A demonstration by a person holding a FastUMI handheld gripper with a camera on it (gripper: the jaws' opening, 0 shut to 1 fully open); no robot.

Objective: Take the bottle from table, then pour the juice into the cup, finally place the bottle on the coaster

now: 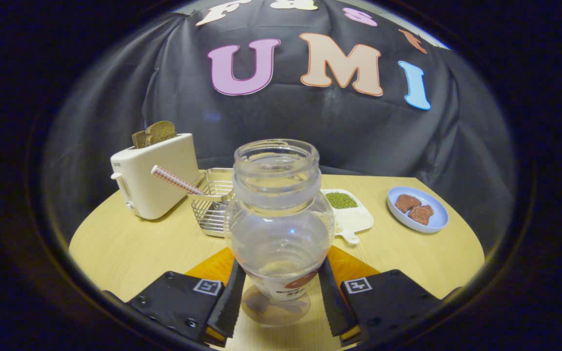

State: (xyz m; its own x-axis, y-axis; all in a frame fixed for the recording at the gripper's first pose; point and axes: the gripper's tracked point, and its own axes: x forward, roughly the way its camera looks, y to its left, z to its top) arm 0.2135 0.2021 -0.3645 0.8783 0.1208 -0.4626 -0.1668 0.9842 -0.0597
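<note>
Clear bottle [278,219] upright | between gripper [279,297] fingers, both pressing

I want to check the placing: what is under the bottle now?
The bottle, held in the gripper, has an orange coaster beneath it; the coaster's middle is hidden by the bottle.

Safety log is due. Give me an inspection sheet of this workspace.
Surface: wooden table, dry as far as visible.
Job's things: clear bottle, uncapped, upright between the jaws; orange coaster behind it; cup: cannot tell.
Clutter: toaster holding bread; wire basket with a striped straw; white dish of green beans; blue plate with brown pieces.
Grippers: gripper, jaws pressed on the bottle's base.
Cables: nothing seen.
Surroundings: black cloth wall.
</note>
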